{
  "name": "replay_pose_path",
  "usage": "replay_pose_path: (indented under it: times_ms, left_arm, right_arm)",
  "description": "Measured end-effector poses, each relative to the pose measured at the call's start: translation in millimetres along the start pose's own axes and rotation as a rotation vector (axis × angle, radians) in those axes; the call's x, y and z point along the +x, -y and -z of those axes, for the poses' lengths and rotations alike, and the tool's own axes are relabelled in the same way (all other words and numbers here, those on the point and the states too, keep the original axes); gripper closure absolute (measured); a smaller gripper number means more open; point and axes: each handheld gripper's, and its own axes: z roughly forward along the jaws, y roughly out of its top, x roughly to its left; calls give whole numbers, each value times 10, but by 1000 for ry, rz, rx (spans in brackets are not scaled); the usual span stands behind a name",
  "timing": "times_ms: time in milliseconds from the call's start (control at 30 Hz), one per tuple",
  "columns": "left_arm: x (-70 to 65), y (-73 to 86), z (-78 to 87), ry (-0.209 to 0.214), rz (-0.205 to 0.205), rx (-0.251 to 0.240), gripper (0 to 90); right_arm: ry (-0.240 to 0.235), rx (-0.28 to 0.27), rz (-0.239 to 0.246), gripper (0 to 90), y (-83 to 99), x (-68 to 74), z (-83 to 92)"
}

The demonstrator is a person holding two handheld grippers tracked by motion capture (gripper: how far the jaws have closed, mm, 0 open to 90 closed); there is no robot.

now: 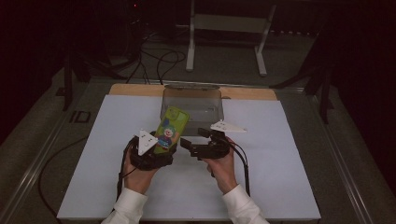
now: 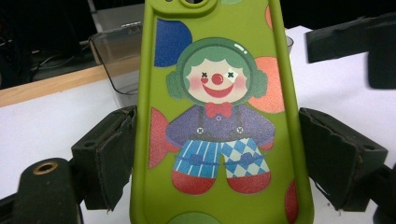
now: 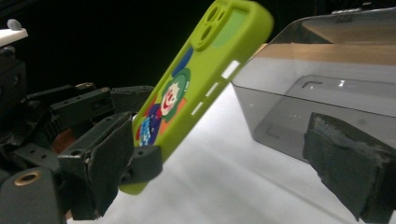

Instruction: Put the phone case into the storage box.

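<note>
While the left gripper (image 1: 161,148) clamps the phone case (image 1: 170,128) edges—right gripper (image 1: 189,142) gapes.

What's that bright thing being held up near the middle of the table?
On the white table sheet, just in front of the clear plastic box, the left gripper clamps a phone case. It is lime green with a cartoon clown, unlike anything else there.

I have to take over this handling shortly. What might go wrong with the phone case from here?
The left tool grips the green phone case only near its lower end, so the long free upper part could pivot or slip out. The clear box stands just behind it; the case's top may knock its rim. The right tool, jaws open, is close beside the case and could bump it.
</note>
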Motion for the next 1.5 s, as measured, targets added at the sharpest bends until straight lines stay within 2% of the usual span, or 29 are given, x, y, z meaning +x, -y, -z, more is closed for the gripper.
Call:
replay_pose_path:
  times_ms: [167, 367, 467, 600, 700, 800, 900, 1000, 1300, 1500]
  left_arm:
    - [-8, 1, 2, 0, 3, -6, 164]
    - [-18, 4, 9, -4, 7, -19, 164]
    - [-20, 5, 10, -5, 9, -20, 164]
    - [-22, 6, 10, -4, 11, -23, 164]
    - [-24, 7, 12, -6, 12, -26, 164]
    - [-31, 11, 8, -5, 14, -26, 164]
    - [-40, 14, 9, -7, 22, -34, 164]
    - [-30, 24, 9, -4, 36, -39, 164]
    - [-67, 65, -10, -19, 73, -64, 164]
    - [-79, 93, -39, -28, 76, -47, 163]
  right_arm:
    - [-20, 3, -22, 101, -10, 32, -97]
    - [-40, -3, -70, 167, -14, 30, -176]
    - [-42, 2, -86, 260, -6, 44, -205]
    - [-67, 2, -116, 404, 0, 54, -240]
    - [-96, 21, -146, 468, 2, 59, -269]
    - [-117, 36, -159, 596, 12, 63, -294]
    - [-133, 29, -188, 684, 12, 63, -312]
    - [-153, 26, -222, 710, 11, 46, -320]
    - [-164, 29, -260, 734, 19, 48, -362]
    - [-152, 32, -252, 777, 22, 78, -375]
